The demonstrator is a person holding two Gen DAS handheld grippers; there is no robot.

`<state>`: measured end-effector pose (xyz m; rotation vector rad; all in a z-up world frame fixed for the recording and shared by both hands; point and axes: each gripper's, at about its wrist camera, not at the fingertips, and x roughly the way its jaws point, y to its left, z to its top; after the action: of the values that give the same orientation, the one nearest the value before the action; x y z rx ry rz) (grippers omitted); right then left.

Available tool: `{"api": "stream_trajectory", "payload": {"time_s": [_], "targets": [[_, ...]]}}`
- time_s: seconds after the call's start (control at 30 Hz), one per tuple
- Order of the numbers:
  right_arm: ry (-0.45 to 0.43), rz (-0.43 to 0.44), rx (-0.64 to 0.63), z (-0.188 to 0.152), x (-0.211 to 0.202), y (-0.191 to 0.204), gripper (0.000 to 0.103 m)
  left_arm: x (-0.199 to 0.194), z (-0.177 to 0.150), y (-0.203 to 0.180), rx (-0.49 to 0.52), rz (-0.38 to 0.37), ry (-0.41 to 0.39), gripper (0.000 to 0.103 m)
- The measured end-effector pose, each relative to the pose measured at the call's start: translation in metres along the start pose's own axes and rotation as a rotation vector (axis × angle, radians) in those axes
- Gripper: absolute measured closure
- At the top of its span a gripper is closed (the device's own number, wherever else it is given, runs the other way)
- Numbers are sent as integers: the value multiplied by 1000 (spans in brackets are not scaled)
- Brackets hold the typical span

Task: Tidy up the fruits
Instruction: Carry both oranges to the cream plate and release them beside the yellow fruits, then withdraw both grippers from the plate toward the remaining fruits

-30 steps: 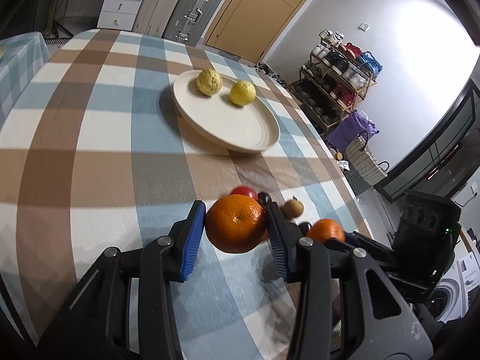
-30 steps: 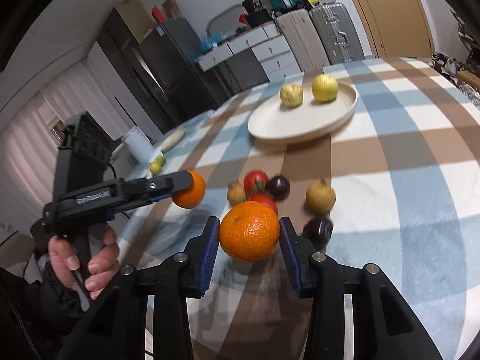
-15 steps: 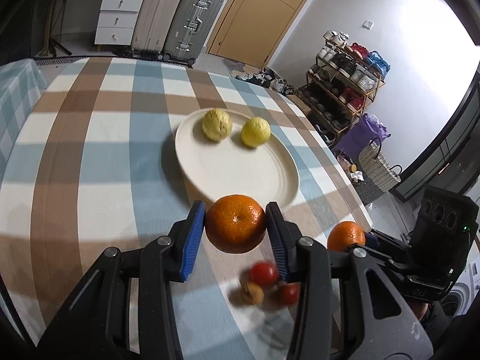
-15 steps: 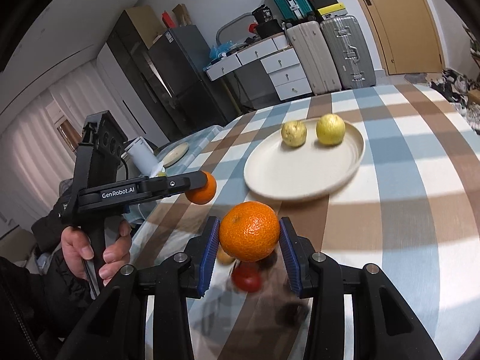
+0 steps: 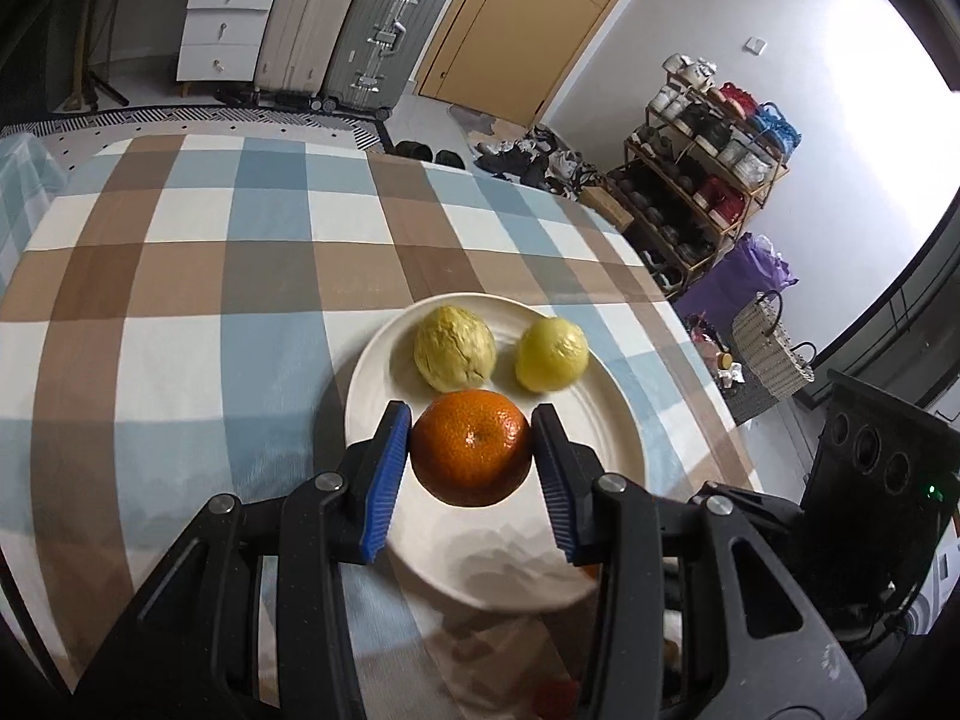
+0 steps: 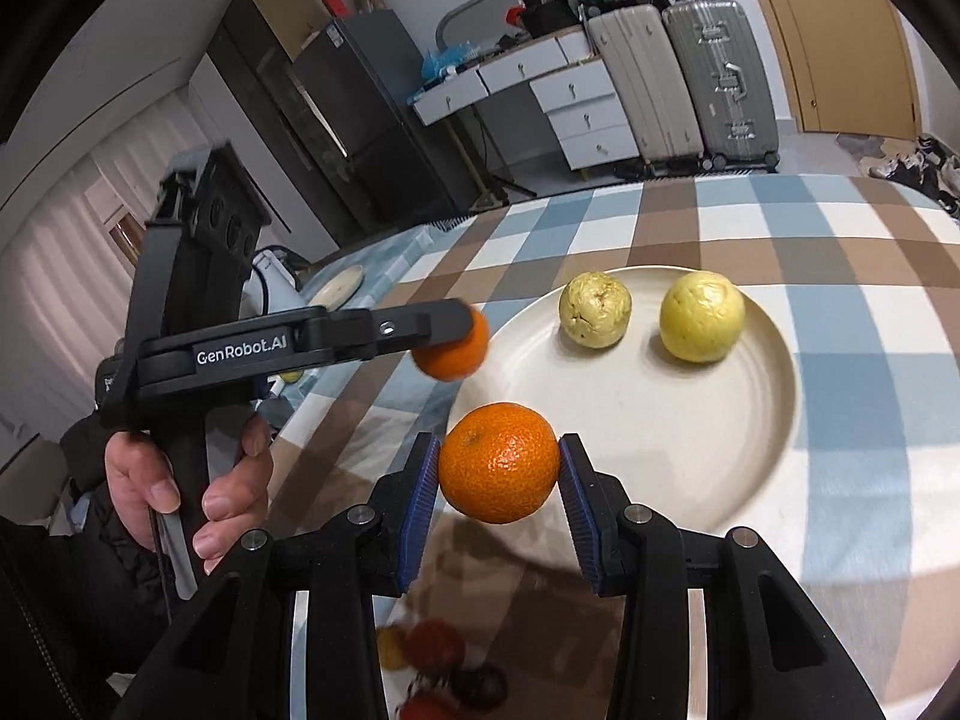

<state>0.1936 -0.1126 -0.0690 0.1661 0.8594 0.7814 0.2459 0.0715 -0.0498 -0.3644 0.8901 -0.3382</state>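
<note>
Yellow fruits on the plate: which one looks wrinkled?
The wrinkled fruit is the one nearer the left gripper; the smooth fruit beside it is rounder and brighter.

Your 2 fisheye views bend the room hard and go black at the corners. Bright glare washes out the wall (image 5: 840, 138) at upper right in your left view. Soft shadows fall on the plate (image 5: 492, 546). The small fruits (image 6: 438, 666) under your right claw smear with blur
</note>
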Motion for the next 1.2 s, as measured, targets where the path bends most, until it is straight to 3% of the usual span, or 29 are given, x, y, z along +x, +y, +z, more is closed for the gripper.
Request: {"api": "stream_trajectory", "payload": {"time_s": [0.4, 0.87, 0.97, 1.03, 1.07, 1.2], "targets": [[101, 23, 6, 26, 65, -5, 62, 53, 20, 18, -19, -14, 77, 64], [132, 18, 38, 31, 80, -5, 62, 63, 28, 22, -25, -8, 88, 64], [118, 13, 30, 32, 78, -3, 48, 58, 29, 21, -20, -15, 77, 61], [100, 26, 37, 32, 70, -2, 30, 52, 29, 20, -19, -4, 64, 38], [81, 35, 41, 31, 63, -2, 28, 47, 29, 20, -26, 0, 51, 34], [48, 2, 29, 21, 39, 0, 16, 28, 28, 21, -43, 11, 20, 31]]}}
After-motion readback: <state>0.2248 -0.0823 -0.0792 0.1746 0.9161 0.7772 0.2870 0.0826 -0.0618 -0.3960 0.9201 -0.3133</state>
